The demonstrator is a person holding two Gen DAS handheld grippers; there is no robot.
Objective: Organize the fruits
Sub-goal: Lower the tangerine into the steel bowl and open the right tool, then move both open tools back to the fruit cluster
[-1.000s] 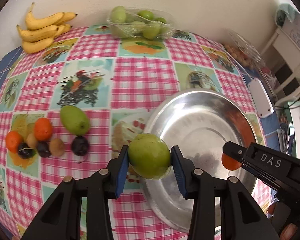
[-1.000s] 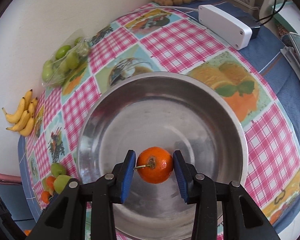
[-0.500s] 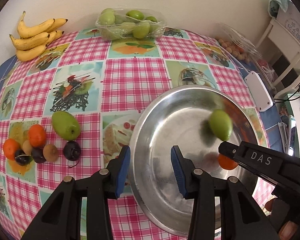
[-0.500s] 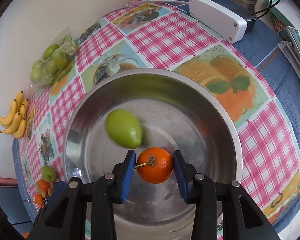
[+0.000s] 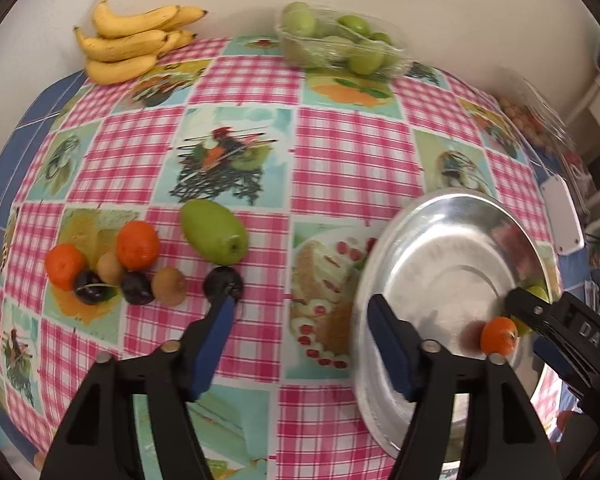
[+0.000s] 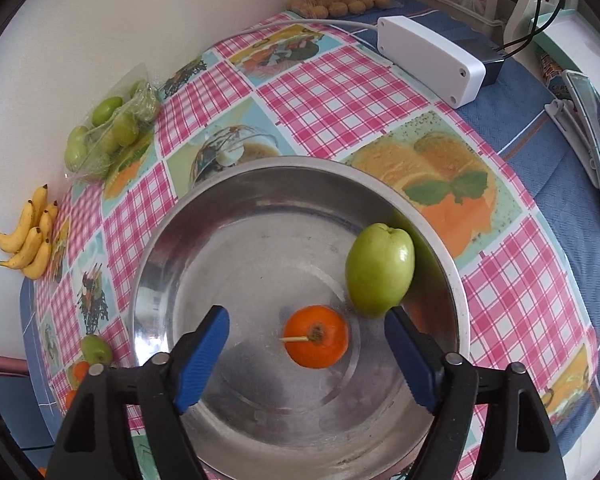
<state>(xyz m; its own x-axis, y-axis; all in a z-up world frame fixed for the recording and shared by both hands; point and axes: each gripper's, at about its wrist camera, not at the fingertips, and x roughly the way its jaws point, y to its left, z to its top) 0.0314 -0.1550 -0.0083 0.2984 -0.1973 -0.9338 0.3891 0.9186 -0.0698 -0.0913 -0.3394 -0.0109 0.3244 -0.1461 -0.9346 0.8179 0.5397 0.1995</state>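
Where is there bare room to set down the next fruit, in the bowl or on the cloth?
The metal bowl is bare across its left and far half; the orange and green fruit crowd its near right. The cloth is free between the bowl, the bananas and the plastic tray. The loose fruit cluster is crowded.

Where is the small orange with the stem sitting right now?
In the right wrist view the small orange lies on the floor of the metal bowl, between the opening right gripper fingers, untouched, just left of the green fruit.

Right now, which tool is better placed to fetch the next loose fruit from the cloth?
Left tool: it faces the loose pile, its fingertip beside a dark plum. Right tool hangs over the bowl.
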